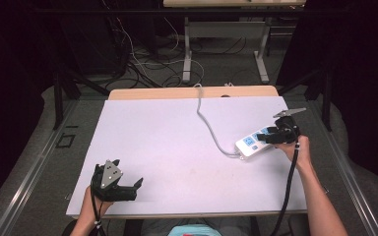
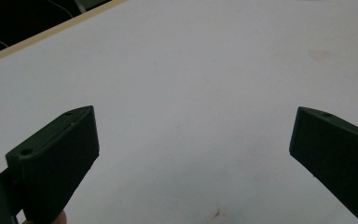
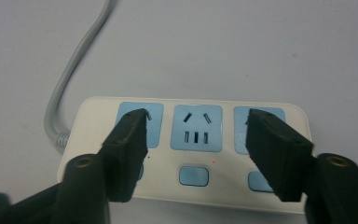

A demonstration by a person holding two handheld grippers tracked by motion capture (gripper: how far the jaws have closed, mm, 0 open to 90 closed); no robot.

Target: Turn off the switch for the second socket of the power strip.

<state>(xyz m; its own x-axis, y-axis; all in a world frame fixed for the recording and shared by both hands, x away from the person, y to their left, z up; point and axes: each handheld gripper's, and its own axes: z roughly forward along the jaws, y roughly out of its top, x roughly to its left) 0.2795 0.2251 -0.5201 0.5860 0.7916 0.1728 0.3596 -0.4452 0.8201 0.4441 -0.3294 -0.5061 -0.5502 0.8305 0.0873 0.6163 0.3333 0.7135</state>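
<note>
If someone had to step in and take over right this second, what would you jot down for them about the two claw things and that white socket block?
Left gripper: open, holding nothing, resting at the near left of the table.
Right gripper: half open, poised just above the power strip, one jaw over each outer socket; the pads press on nothing.
Power strip: lies flat near the table's right edge, its grey cord running off the far side. Three blue sockets, each with a button below, nothing plugged in.
Done: right gripper brought to the strip.
Left: probably gripping the strip or pressing a button; no hold has been made yet.
</note>
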